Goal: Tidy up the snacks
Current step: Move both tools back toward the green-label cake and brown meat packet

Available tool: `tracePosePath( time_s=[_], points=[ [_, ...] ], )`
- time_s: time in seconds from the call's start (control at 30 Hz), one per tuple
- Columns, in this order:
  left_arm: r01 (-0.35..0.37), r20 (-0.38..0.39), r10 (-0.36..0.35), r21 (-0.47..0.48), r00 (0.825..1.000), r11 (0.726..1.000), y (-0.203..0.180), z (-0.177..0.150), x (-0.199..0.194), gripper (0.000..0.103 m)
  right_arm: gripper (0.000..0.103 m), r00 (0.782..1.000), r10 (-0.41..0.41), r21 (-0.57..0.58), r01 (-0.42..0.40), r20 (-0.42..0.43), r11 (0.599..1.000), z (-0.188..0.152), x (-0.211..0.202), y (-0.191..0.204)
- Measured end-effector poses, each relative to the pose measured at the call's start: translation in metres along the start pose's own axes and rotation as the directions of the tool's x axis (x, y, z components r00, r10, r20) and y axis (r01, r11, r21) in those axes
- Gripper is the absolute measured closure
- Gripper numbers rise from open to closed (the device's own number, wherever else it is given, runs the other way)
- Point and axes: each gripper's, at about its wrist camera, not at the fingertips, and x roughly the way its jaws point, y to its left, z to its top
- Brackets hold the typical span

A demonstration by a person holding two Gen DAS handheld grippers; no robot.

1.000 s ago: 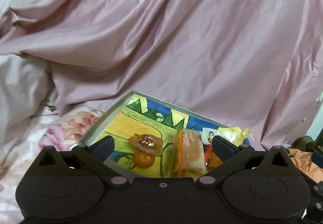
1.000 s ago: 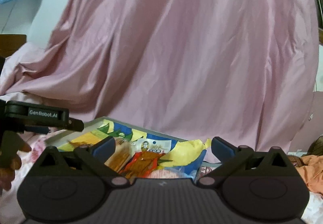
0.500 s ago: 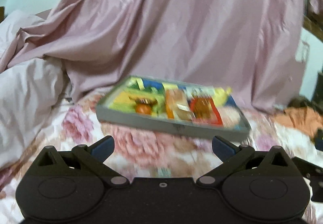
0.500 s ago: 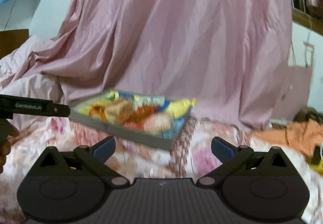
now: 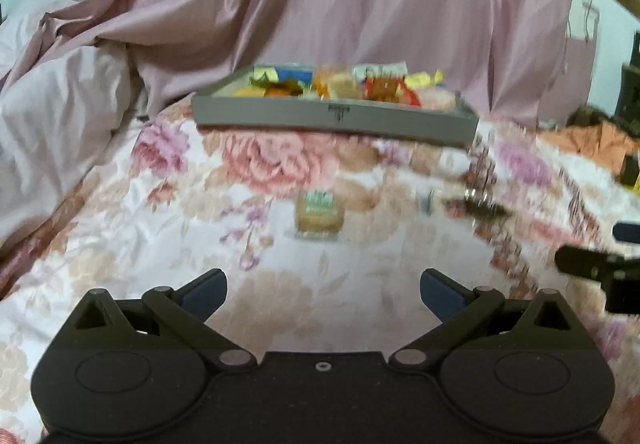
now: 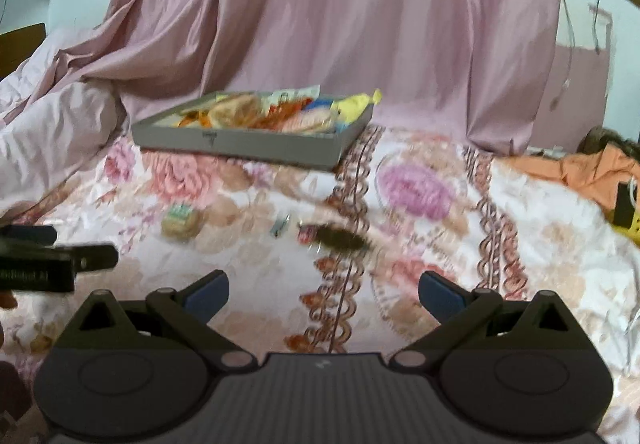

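Note:
A grey tray [image 5: 336, 117] holding several snack packets lies on the floral bedspread, far ahead; it also shows in the right wrist view [image 6: 240, 141]. Loose on the bedspread in front of it are a round biscuit packet [image 5: 319, 212] [image 6: 181, 222], a small silver wrapper [image 6: 280, 226] and a dark packet [image 6: 338, 238] [image 5: 478, 205]. My left gripper [image 5: 323, 290] is open and empty, pulled back from the tray. My right gripper [image 6: 323, 290] is open and empty, also well back.
A pink satin sheet [image 5: 360, 3] hangs behind the tray. A white duvet [image 5: 52, 115] is bunched at the left. Orange cloth [image 6: 580, 171] lies at the right. The floral bedspread [image 6: 420, 187] stretches between me and the tray.
Both grippers have pulled back from over the tray, which now sits far ahead. The loose packets on the bedspread have come into view.

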Motion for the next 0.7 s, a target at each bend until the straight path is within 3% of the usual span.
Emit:
tracePosePath(
  time_s=[0.7],
  points=[
    [-0.001,-0.109,-0.002,-0.024,0.994,1.000,0.012,0.009,0.041,0.001,0.000,0.997,-0.001,0.011,0.002,-0.076,1.000,-0.006,0.045,-0.004]
  ],
)
